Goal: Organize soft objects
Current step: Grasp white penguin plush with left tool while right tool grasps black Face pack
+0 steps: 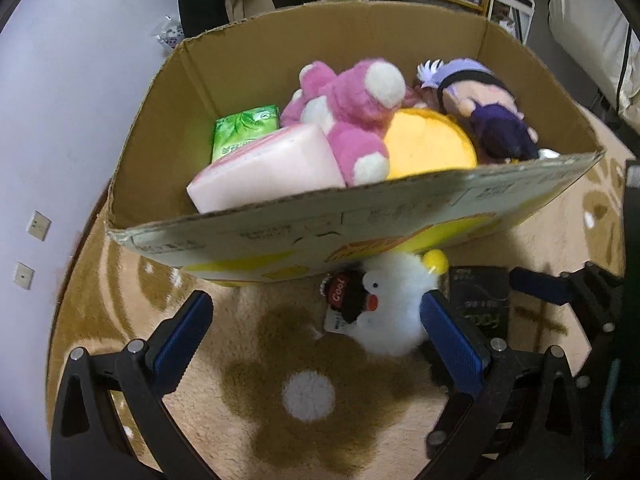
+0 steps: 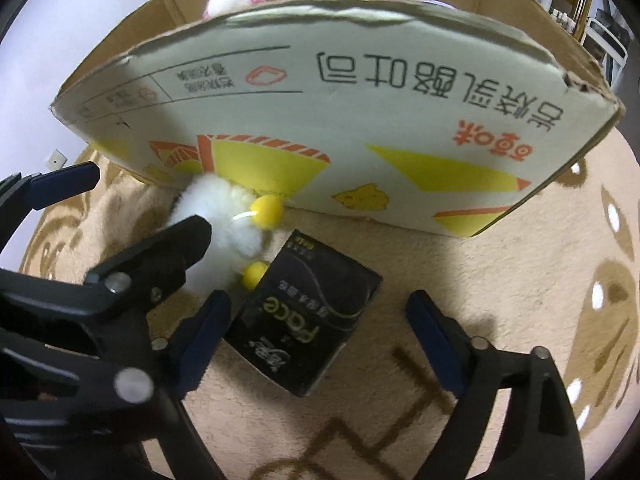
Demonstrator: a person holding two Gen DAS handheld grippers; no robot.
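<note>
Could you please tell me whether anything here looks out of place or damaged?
Two soft things lie outside the cardboard box: the white plush toy and the black tissue pack rest on the rug against its front wall. The box's top edge is ragged.

The cardboard box is showing upside-down Chinese print on its front flap, partly reading "乳酪吐司". Just in front of it, the black packet is displaying "Face" upside down. Beside the packet, a round tag is reading "Cool".
</note>
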